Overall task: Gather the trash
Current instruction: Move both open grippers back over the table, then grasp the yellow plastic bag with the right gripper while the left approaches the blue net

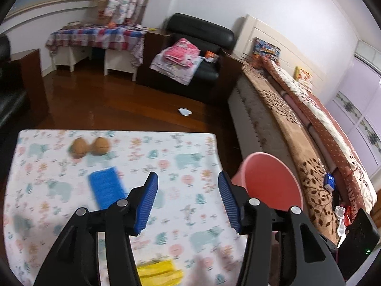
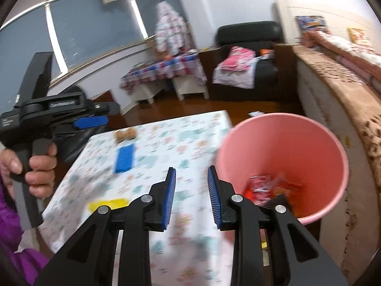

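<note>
Left gripper (image 1: 188, 191) hangs over the desk (image 1: 119, 166) with its patterned cloth, jaws spread wide and holding nothing. Right gripper (image 2: 191, 187) at lower centre of its view is likewise open and empty. A round pink plastic bin (image 2: 285, 143) stands at the desk's right edge, with red and orange wrappers (image 2: 269, 188) lying at its bottom. On the desk lie 2 brown nutshell halves (image 1: 91, 146) at upper left, a flat blue rectangular sponge (image 1: 107, 186) below them, and a yellow wrapper (image 1: 159, 271) at the bottom edge. A white scrap of paper (image 1: 184, 111) lies on the wooden floor (image 1: 107, 100).
</note>
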A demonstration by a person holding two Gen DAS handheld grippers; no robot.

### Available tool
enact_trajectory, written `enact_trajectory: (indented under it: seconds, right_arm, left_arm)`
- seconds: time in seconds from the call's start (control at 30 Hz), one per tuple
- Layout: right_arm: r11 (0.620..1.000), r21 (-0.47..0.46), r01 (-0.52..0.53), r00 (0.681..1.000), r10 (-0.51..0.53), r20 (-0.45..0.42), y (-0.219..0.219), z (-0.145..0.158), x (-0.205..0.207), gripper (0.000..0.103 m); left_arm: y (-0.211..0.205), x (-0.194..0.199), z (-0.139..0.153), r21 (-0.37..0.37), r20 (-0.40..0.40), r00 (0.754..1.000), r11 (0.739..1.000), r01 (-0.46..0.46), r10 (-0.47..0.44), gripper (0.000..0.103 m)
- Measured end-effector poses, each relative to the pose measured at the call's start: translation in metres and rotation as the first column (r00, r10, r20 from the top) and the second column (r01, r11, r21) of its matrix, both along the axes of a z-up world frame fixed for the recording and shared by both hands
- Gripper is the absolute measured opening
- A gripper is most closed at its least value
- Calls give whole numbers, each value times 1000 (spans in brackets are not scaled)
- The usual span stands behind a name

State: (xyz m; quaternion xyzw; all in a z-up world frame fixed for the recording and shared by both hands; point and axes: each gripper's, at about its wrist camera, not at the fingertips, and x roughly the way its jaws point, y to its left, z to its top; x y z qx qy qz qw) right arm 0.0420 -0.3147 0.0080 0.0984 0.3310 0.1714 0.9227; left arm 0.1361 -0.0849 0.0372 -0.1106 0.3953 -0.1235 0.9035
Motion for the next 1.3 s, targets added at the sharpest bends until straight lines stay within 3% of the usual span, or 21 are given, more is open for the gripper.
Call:
enact_trajectory:
  seconds: [0.27,0.47,0.53,0.6,0.8,1.0,1.1,1.2,1.23,1.3]
  right_arm:
    - [978,-46,-206,979,205,-17,68,3,-11,28]
    - [933,-111,-341,940,337,-56,116,-4,-19,28]
    - [911,-147,-385,923,379,-67,131,-7,-22,31]
    - [884,-188,-427,904,421,-74,146,-10,-25,40]
    - [746,-369,-554,825,552,-123,189,-24,-36,42]
    - [672,-490,-556,811,567,-143,209,-40,-34,42]
    - [665,-511,-544,817,558,-143,212,-45,-27,42]
    - [689,-500,-524,836,529,-147,209,-50,-12,41]
    - [701,-478,-530,836,528,-152,207,-50,-8,29]
    - [735,-426,-528,843,513,-161,201,-50,1,21]
  left_arm:
    - [62,-26,-20,25,-20,994,994,-105,106,52]
    - [95,-37,-33,21,-42,985,986,-165,165,52]
    - [106,-40,-37,13,-49,981,983,-185,185,52]
    - [114,-43,-39,8,-53,979,980,-199,199,52]
    - [131,-45,-47,-7,-71,971,973,-231,230,52]
    - [142,-42,-59,-12,-101,964,969,-248,246,52]
    - [145,-37,-65,-18,-123,961,968,-251,247,52]
    - [143,-30,-71,-27,-145,959,968,-249,243,52]
    - [141,-27,-73,-27,-154,958,968,-249,242,52]
    - [139,-20,-77,-29,-168,957,969,-244,236,52]
